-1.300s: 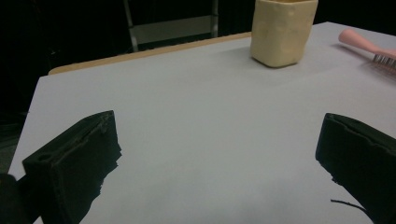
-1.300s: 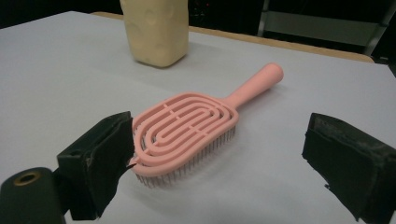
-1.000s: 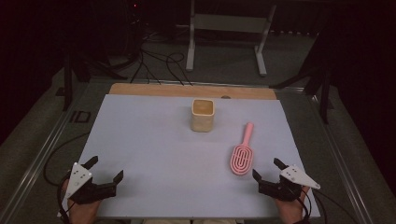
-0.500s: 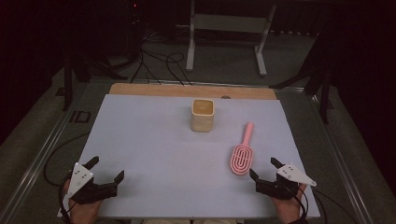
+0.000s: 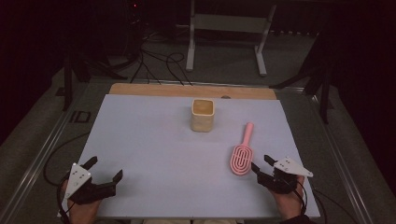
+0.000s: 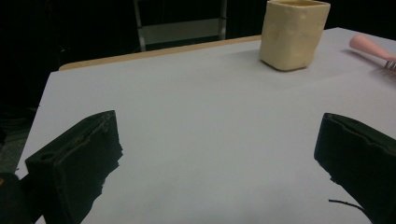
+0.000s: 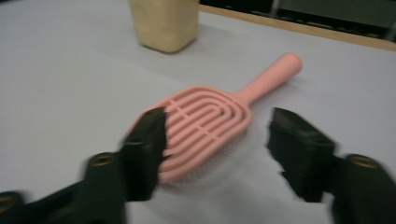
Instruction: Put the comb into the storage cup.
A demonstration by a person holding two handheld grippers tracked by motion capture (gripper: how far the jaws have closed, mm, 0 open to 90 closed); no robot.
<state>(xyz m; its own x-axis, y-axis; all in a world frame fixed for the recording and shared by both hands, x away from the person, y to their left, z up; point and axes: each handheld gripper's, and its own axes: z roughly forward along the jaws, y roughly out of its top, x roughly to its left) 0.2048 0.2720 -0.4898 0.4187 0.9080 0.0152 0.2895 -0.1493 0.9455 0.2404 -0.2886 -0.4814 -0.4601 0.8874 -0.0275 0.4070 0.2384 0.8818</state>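
Just beside the vented head of the pink hairbrush (image 5: 242,152), at the near right of the worktop (image 5: 154,140), the right claw (image 5: 262,167) sits low in the person's right hand (image 5: 286,198). Its jaws have just been closing and stand about half apart, not pressing on anything. In the right gripper view the right claw (image 7: 215,140) points at the hairbrush (image 7: 210,121): one jaw overlaps the edge of the brush head in the picture, the other stands off to the far side of it, and whether either jaw touches the brush I cannot tell, since that picture is blurred.

The hairbrush lies flat on the pale sheet, its handle angled away from the person toward the far edge. Beyond the brush and to its left stands a cream square cup (image 5: 202,115), upright and well apart from it.

Far to the left of the brush, near the front corner of the worktop, the left claw (image 5: 105,169) rests with its jaws spread wide and nothing between them. In the left gripper view the left claw (image 6: 219,149) frames bare sheet, with the cup (image 6: 293,33) and the tip of the brush handle (image 6: 371,46) farther off.
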